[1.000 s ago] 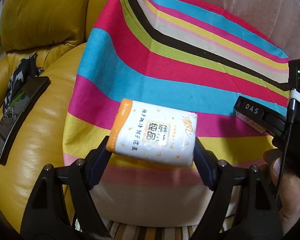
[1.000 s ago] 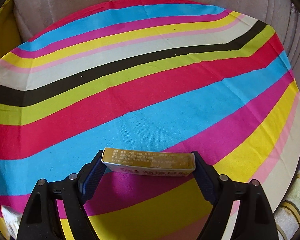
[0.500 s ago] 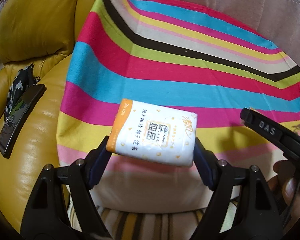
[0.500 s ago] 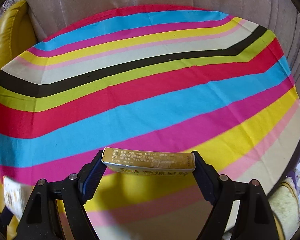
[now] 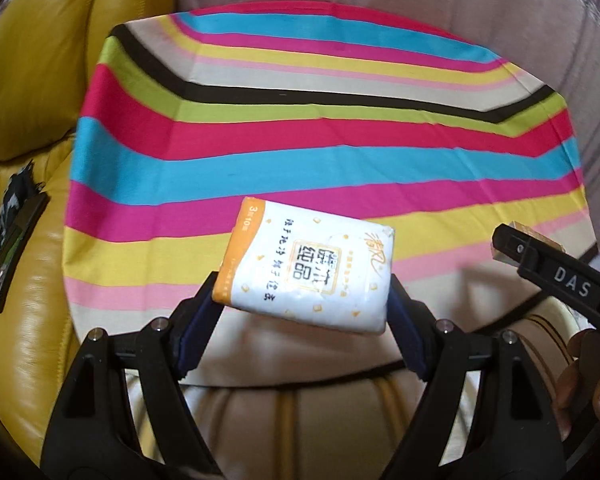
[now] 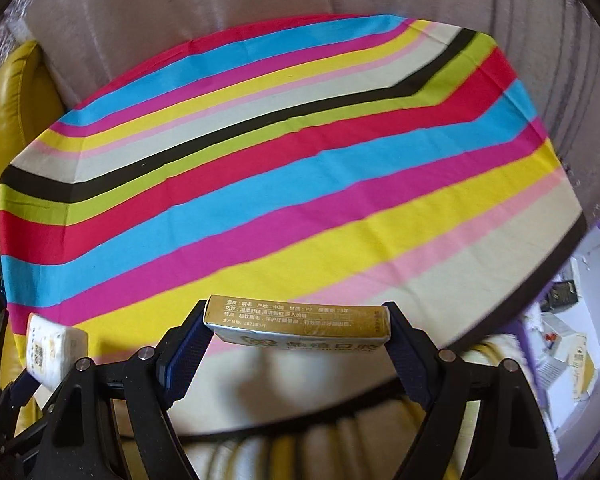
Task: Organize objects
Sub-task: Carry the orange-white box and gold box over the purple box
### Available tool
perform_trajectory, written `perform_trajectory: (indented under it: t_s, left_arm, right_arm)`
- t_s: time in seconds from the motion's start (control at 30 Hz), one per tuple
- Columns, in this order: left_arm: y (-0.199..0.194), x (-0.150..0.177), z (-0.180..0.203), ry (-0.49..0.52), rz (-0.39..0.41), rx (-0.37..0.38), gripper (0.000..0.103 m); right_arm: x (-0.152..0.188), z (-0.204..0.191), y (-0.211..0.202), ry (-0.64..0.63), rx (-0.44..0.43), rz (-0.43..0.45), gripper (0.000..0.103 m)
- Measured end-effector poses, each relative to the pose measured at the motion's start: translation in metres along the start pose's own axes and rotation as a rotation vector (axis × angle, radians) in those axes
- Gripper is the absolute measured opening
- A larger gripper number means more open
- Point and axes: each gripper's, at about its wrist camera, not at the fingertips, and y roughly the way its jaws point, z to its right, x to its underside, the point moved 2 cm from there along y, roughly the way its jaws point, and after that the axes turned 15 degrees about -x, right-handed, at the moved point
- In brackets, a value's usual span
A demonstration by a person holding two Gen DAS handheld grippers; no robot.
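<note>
Striped cloth (image 5: 324, 152): loud bands of pink, blue, yellow, red, green and black, spread flat with nothing lying on it.
Left hand-held gripper (image 5: 306, 304): pinching a tissue pack (image 5: 308, 272) end to end, pads pressed on both short ends, pack up in the air over the near edge of the cloth, tilted a bit.
Right hand-held gripper (image 6: 298, 334): clamped on a gold box (image 6: 296, 320), held lengthwise between the pads, also lifted above the cloth's near edge.
Side by side: from the right wrist view the tissue pack sits at lower left, so the two loads are near each other but apart.
Sofa (image 5: 28, 80): yellow leather, left of the cloth, with a dark phone (image 5: 14, 252) on it.
Bin (image 6: 572, 320): purple-rimmed, off to the right, papers and small boxes inside.
</note>
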Motion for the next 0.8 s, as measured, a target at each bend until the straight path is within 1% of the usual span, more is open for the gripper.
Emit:
perform_trajectory:
  t_s: [0.13,0.43,0.6,0.8]
  left_arm:
    - [-0.013,0.004,0.028,0.049,0.010,0.042,0.080]
    - [-0.036,0.013,0.095,0.169,0.024,0.127,0.080]
    - [-0.050,0.018,0.138,0.241,0.029,0.189,0.080]
    - [-0.069,0.024,0.191,0.329,0.037,0.265,0.080]
  right_arm:
    - [0.005,0.031,-0.025,0.027,0.007,0.009,0.084]
    - [0.016,0.103,-0.078,0.079,0.078,0.041,0.084]
    - [0.027,0.146,-0.108,0.093,0.157,0.071,0.084]
    - [0.044,0.196,-0.137,0.109,0.246,0.077,0.084]
